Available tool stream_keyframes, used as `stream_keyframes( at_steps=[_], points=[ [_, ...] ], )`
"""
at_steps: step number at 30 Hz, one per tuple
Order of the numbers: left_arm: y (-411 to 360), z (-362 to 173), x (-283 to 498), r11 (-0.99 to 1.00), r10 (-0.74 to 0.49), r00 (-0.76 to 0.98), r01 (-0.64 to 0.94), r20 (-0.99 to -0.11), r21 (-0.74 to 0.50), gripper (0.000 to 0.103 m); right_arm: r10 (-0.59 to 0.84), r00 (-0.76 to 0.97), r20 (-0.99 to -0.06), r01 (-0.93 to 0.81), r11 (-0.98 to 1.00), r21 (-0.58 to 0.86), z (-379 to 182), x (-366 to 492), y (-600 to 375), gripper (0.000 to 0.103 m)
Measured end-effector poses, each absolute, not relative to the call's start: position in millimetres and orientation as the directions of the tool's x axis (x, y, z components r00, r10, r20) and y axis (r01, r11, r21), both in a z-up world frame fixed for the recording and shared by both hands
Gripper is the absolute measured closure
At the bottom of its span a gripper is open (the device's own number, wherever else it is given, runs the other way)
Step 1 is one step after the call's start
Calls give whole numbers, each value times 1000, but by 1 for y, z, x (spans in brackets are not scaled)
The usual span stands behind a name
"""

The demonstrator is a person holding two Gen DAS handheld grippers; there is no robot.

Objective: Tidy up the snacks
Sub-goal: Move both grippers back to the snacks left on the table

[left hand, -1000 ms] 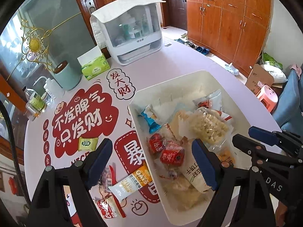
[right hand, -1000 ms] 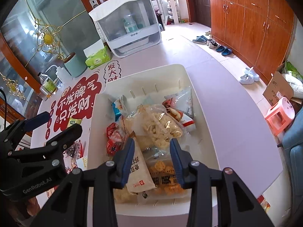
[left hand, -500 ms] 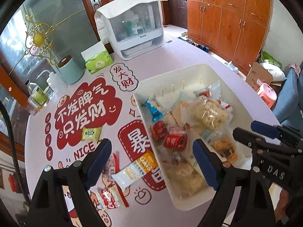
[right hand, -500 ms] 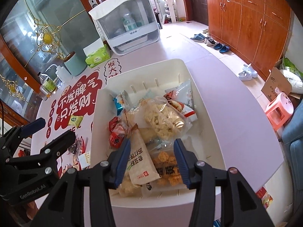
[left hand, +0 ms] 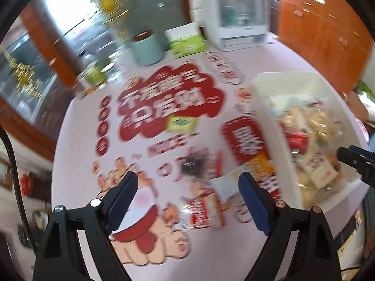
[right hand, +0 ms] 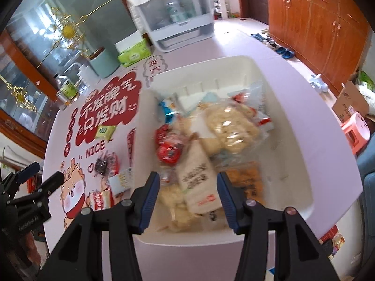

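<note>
Most of the snacks are already gathered in the white rectangular plastic bin, which lies directly ahead of and below the right hand-held gripper. A clear bag of pale puffed pieces, small red wrapped sweets, a cream paper packet with dark print and an orange packet are piled there. The right hand-held gripper's blue-padded jaws have just been opening and are seen parted above the cream packet, with nothing pressed between them.

A few snacks are left on the pink printed worktop. Just ahead of the left hand-held gripper, between its widely spread, empty jaws, a red-and-white packet and a white-and-orange oat bar wrapper are seen, with a dark-patterned clear packet just beyond them. Farther ahead, a small yellow-green packet lies on the red lettering. The left view is blurred, so finer details cannot be told.

The task is judged well advanced: the bulk is binned, and about four loose packets remain to be moved to the bin at the left hand-held gripper's right.
</note>
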State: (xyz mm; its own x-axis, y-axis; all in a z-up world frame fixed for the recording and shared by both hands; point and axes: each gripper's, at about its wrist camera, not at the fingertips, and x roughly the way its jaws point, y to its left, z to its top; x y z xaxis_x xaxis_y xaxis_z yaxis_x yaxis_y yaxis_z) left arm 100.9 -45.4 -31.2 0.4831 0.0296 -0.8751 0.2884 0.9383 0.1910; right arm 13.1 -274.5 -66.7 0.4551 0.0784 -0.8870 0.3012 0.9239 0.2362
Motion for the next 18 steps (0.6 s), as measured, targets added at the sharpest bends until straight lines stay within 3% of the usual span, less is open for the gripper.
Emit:
stream_keyframes(
  at_steps=[12,18],
  points=[
    [27,2,145,910,123,594,253,-795,329,16,198,471,-860,90,959,270,-51,57,-181,50],
    [28,-7,195,845,60,584,402,-810,352,16,273,423,-864,-59,960,275,-68,94,-129,43]
  ],
)
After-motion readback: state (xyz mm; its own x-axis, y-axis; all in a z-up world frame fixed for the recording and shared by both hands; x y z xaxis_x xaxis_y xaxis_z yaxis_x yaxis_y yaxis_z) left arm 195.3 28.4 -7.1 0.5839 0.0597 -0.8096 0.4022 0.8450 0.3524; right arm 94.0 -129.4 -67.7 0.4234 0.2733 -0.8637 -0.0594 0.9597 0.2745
